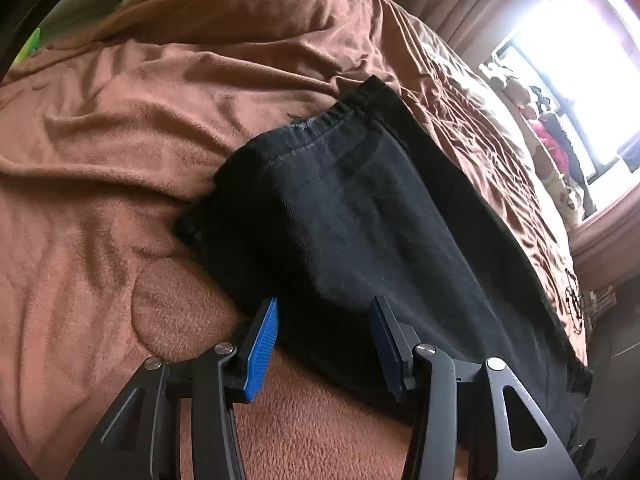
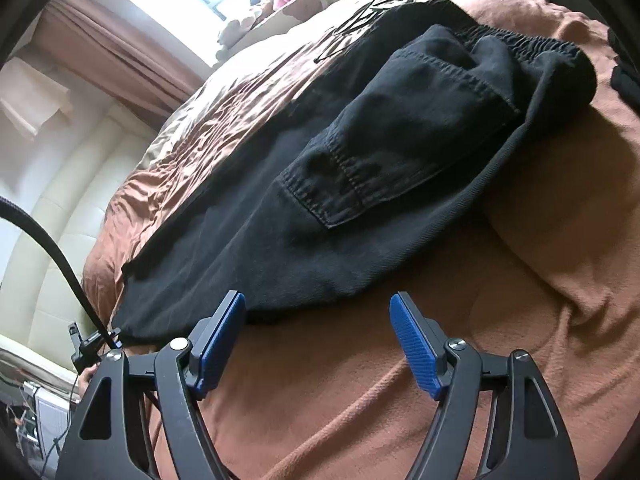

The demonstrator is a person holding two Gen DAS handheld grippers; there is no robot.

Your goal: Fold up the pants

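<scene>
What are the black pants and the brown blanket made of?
The black pants look like sturdy woven cotton, maybe denim: matte, with visible stitched seams. The brown blanket looks like soft fleece: fuzzy, dull nap with rounded folds.

Bed w/ rumpled brown blanket under my fingers. Black pants lie flat on it, just ahead of my fingertips, waistband at far end. Pillows well beyond, by window.
</scene>
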